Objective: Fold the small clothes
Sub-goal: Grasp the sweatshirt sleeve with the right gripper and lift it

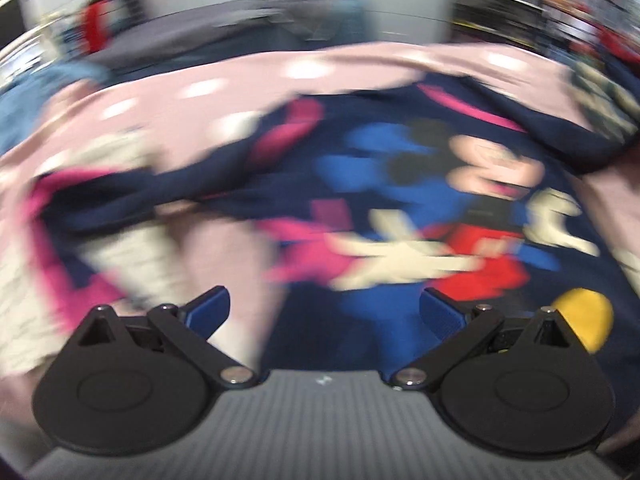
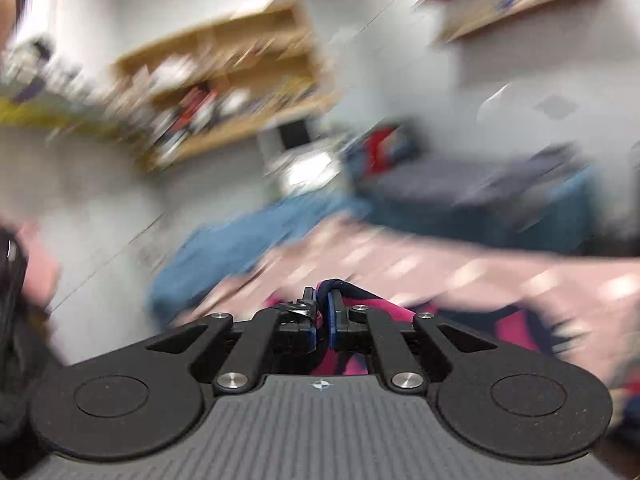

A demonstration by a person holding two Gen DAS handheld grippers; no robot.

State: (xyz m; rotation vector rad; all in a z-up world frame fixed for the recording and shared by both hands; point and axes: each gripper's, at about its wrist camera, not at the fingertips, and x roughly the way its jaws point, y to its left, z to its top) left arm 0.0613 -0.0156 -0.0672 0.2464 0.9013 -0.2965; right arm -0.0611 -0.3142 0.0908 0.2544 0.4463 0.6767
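Navy cartoon-print top lay crumpled on the pink dotted sheet. The right gripper had its fingers pinching a navy-and-pink edge of it; the left gripper hovered above with fingers spread, empty. Best practice: lift slowly, letting the cloth hang straight before laying it flat.

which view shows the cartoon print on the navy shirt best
The left wrist view. There the navy blue shirt with the cartoon print lies spread across the pink dotted cloth, so the blurred print faces the camera. The right wrist view shows only a navy and pink edge of it pinched in the right gripper.
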